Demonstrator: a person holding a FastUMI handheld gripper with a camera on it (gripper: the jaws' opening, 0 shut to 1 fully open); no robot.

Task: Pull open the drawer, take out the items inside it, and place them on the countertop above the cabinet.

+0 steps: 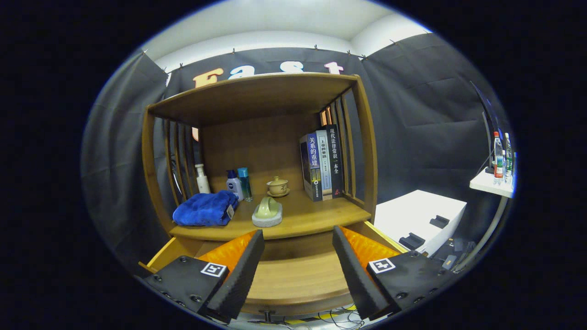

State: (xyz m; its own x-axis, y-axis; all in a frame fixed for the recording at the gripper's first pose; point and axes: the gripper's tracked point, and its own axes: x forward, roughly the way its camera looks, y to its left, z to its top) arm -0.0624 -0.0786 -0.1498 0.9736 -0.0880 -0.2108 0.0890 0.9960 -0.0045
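The wooden cabinet's drawer (293, 275) is pulled out beneath the countertop (316, 215), and its bare wooden floor shows between the fingers. My gripper (298, 240) hovers over the drawer, open, with nothing between its fingers. On the countertop beyond the fingers lie a blue towel (204, 208) at the left and a pale green piece on a white round base (267, 213) near the front edge.
Further back on the countertop stand a white pump bottle (202, 178), two small bottles (239, 184), a lidded tea cup (278, 186) and three upright books (322, 162). A shelf roof (257, 94) hangs over them. A white box (419, 217) sits to the cabinet's right.
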